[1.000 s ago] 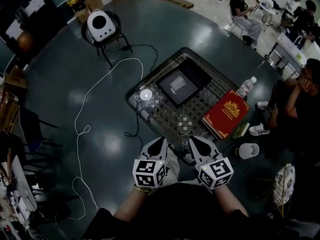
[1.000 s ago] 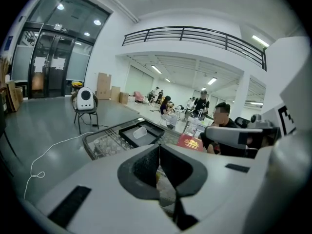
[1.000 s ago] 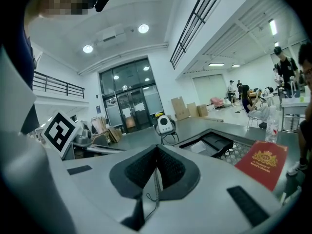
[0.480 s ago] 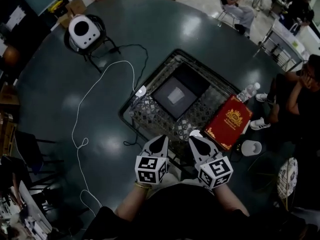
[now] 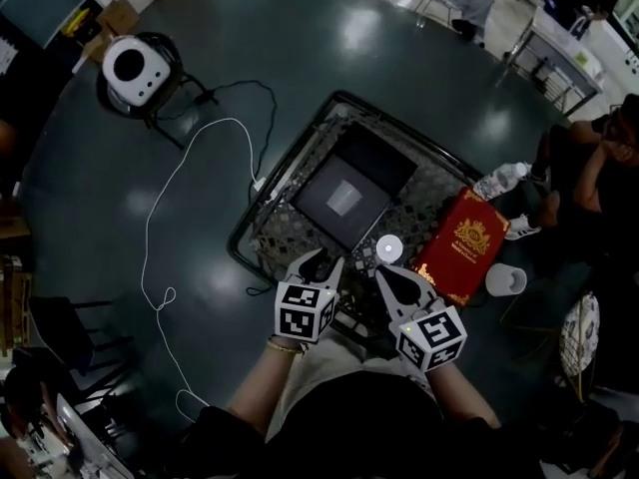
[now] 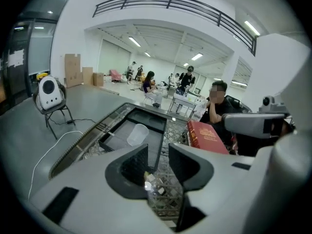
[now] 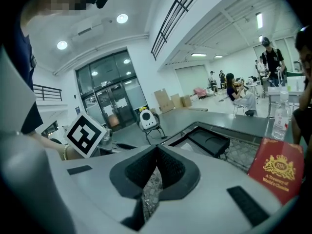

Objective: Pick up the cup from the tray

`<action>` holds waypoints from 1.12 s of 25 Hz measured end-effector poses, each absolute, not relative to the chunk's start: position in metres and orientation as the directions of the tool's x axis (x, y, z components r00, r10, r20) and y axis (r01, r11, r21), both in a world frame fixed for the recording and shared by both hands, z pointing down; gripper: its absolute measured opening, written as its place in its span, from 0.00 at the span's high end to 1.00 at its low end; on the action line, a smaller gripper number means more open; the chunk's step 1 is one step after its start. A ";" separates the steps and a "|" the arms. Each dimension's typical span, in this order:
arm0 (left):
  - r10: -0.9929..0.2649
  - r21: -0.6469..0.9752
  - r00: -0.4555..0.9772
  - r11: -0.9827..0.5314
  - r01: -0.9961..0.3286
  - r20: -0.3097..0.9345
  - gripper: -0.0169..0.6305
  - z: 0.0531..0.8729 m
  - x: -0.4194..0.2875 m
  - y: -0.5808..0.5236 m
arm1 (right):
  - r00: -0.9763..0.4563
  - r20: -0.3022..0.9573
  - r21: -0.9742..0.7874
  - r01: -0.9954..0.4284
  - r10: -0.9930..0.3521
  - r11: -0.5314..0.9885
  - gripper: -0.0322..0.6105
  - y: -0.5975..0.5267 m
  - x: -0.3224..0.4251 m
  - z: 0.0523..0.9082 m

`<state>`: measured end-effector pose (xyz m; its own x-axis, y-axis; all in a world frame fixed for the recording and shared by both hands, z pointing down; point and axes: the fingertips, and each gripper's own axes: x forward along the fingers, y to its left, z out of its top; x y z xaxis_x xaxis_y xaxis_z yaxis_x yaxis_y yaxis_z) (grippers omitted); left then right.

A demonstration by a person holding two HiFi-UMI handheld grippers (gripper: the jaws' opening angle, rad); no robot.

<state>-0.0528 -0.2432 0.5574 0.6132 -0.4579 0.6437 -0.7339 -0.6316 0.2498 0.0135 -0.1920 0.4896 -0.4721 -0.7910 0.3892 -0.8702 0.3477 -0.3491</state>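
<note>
From the head view, the translucent plastic cup (image 5: 344, 196) sat in the middle of the shallow black rectangular tray (image 5: 384, 158), which rested on the patterned glass-topped low table (image 5: 424, 200). Both tools were held back at the table's near edge, well short of the tray, which I read as a staging posture with the reach not yet begun. The white left gripper (image 5: 319, 264) pointed roughly up the table towards the tray. The white right gripper (image 5: 389, 275) sat beside it, near a small white round object (image 5: 388, 248) and the red gold-printed box (image 5: 461, 247) lying along the table's right side. Over to the left gripper view: its dark padded jaws were opening, with a clear gap between them and nothing in it but the table's pattern beyond. The cup showed farther off, appearing tilted in the tray just above the left jaw. So this looked like the hand chosen for the pick, spreading early so the pads could pass either side of the thin wall. I'd judge the cup light and easily squashed, which argued for a gentle close. Then the right gripper view: its jaws were pressed together at the tips and empty, with the tray off to the right of their line. It seemed parked out of the way, leaving the tray to its partner.
</note>
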 end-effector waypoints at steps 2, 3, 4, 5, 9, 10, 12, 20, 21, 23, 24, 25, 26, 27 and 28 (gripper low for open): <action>-0.436 0.237 0.613 -0.654 -0.719 0.658 0.78 0.564 -0.049 -0.257 | -0.467 0.397 -0.354 -0.872 -0.790 0.337 0.93 -0.198 0.013 0.493; -0.427 0.228 0.611 -0.663 -0.712 0.666 0.77 0.567 -0.047 -0.264 | -0.464 0.401 -0.356 -0.873 -0.790 0.332 0.93 -0.200 0.012 0.494; -0.415 0.222 0.609 -0.673 -0.705 0.676 0.75 0.571 -0.045 -0.271 | -0.461 0.404 -0.358 -0.875 -0.790 0.327 0.93 -0.203 0.011 0.495; -0.398 0.220 0.608 -0.684 -0.696 0.687 0.73 0.576 -0.042 -0.277 | -0.457 0.408 -0.360 -0.876 -0.791 0.320 0.93 -0.205 0.011 0.496; -0.323 0.189 0.583 -0.736 -0.650 0.745 0.63 0.603 -0.030 -0.301 | -0.435 0.422 -0.369 -0.884 -0.795 0.288 0.93 -0.213 0.012 0.501; -0.310 0.175 0.572 -0.749 -0.639 0.760 0.62 0.611 -0.028 -0.308 | -0.429 0.426 -0.370 -0.886 -0.796 0.280 0.93 -0.214 0.013 0.503; -0.285 0.152 0.547 -0.770 -0.620 0.787 0.60 0.627 -0.024 -0.321 | -0.417 0.435 -0.372 -0.890 -0.798 0.263 0.93 -0.215 0.015 0.506; -0.209 0.092 0.474 -0.840 -0.535 0.855 0.51 0.674 -0.007 -0.358 | -0.362 0.468 -0.379 -0.906 -0.806 0.187 0.93 -0.216 0.027 0.515; -0.197 0.087 0.464 -0.849 -0.522 0.864 0.51 0.679 -0.004 -0.359 | -0.356 0.471 -0.381 -0.907 -0.807 0.178 0.93 -0.217 0.029 0.516; -0.180 0.075 0.444 -0.864 -0.498 0.878 0.50 0.688 0.000 -0.363 | -0.344 0.477 -0.383 -0.909 -0.809 0.161 0.93 -0.217 0.032 0.518; -0.173 0.070 0.435 -0.869 -0.489 0.884 0.50 0.692 0.003 -0.364 | -0.338 0.479 -0.384 -0.910 -0.810 0.153 0.93 -0.217 0.033 0.518; -0.168 0.065 0.425 -0.874 -0.482 0.890 0.50 0.697 0.004 -0.366 | -0.332 0.480 -0.385 -0.911 -0.812 0.145 0.93 -0.217 0.035 0.518; -0.165 0.059 0.414 -0.877 -0.477 0.895 0.50 0.701 0.006 -0.368 | -0.326 0.480 -0.385 -0.913 -0.815 0.138 0.93 -0.217 0.036 0.519; -0.164 0.053 0.403 -0.878 -0.475 0.900 0.50 0.705 0.006 -0.370 | -0.320 0.480 -0.386 -0.913 -0.817 0.131 0.93 -0.216 0.038 0.519; -0.167 0.044 0.392 -0.879 -0.475 0.905 0.50 0.708 0.006 -0.372 | -0.314 0.481 -0.387 -0.914 -0.819 0.123 0.93 -0.215 0.039 0.519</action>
